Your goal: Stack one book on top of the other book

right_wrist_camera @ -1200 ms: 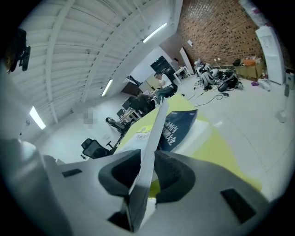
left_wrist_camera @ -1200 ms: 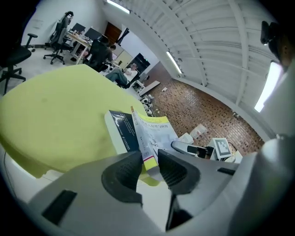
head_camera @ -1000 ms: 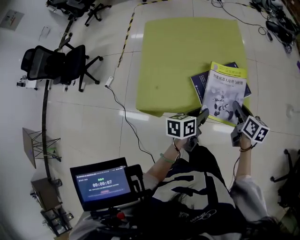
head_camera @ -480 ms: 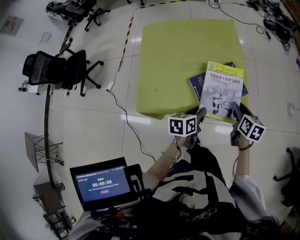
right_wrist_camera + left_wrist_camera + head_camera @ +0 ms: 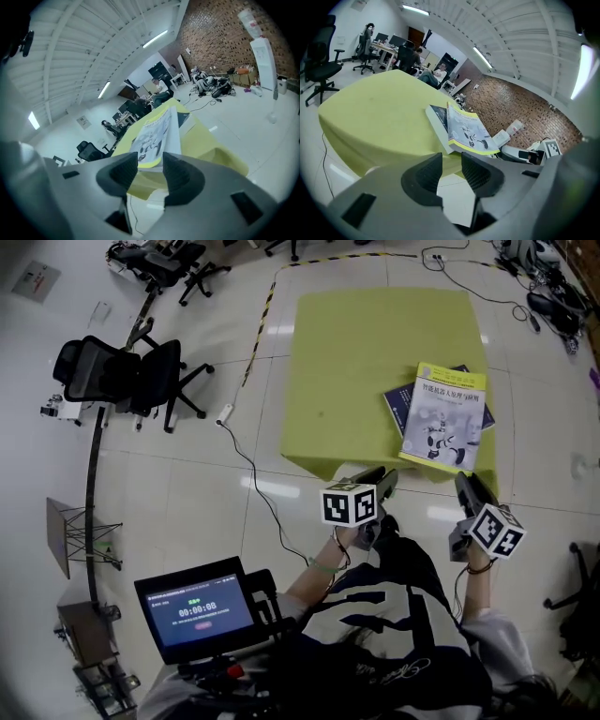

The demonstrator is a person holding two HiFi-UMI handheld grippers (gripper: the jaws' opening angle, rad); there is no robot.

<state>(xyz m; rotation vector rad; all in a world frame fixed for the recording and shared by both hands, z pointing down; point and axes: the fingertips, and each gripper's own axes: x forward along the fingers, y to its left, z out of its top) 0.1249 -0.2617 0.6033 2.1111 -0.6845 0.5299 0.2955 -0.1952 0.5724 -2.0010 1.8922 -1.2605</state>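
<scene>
A yellow-and-white book (image 5: pixel 444 416) lies on top of a dark blue book (image 5: pixel 401 402) at the right near part of the yellow-green table (image 5: pixel 356 352). The top book is turned a little, so the blue one's corners show. My left gripper (image 5: pixel 381 477) hovers just off the table's near edge, open and empty. My right gripper (image 5: pixel 463 486) is also open and empty, just short of the top book's near edge. In the left gripper view the stacked books (image 5: pixel 468 130) lie ahead of the left gripper (image 5: pixel 449 159). In the right gripper view the top book (image 5: pixel 157 131) sits straight beyond the right gripper (image 5: pixel 151 161).
Black office chairs (image 5: pixel 122 376) stand on the white floor at the left. A cable (image 5: pixel 248 465) runs from near the table toward me. A screen on a stand (image 5: pixel 197 608) is at my lower left. More chairs and cables lie past the table's far side.
Both grippers have drawn back from the table toward the person. The right gripper's tips were at the top book's near edge and now stand apart from it.
</scene>
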